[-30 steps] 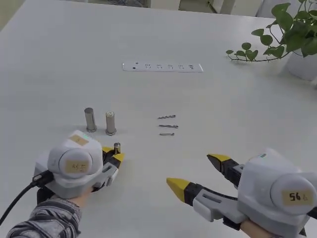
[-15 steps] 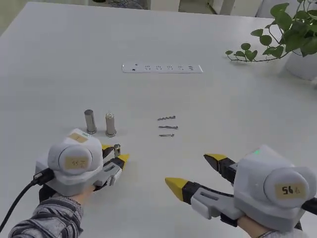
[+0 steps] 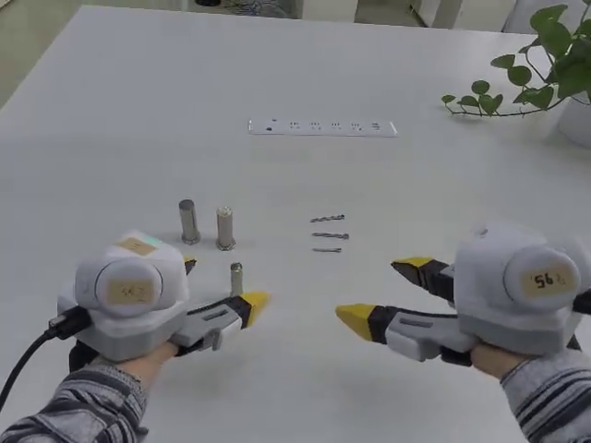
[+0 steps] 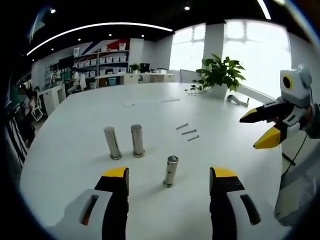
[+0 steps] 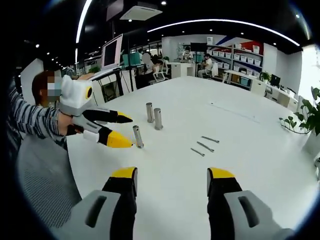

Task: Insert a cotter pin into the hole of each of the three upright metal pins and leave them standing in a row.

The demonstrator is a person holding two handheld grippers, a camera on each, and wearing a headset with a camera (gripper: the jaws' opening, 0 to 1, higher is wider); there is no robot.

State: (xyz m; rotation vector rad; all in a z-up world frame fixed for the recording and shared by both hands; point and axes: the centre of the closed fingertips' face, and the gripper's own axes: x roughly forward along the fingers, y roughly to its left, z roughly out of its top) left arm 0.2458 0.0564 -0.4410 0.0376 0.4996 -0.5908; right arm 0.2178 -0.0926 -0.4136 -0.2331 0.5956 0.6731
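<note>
Three metal pins stand upright on the white table: two side by side [image 3: 188, 221] [image 3: 225, 228] and a third, nearer pin [image 3: 236, 278]. My left gripper [image 3: 222, 282] is open, its yellow-tipped jaws spread to either side of that nearer pin [image 4: 170, 171] without touching it. Three cotter pins [image 3: 330, 234] lie in a short column to the right of the metal pins. My right gripper [image 3: 379, 292] hovers open and holds nothing, below the cotter pins [image 5: 203, 145]. The left gripper [image 5: 125, 131] also shows in the right gripper view, around the nearer pin [image 5: 137, 136].
A white power strip [image 3: 322, 127] lies farther back at the table's middle. A potted plant [image 3: 545, 60] stands at the far right corner. Bare tabletop [image 3: 111, 111] stretches to the left and behind the pins.
My left gripper has opened wide and let go of the nearer pin, which stays standing. The right gripper has lifted slightly. The head camera has shifted.
</note>
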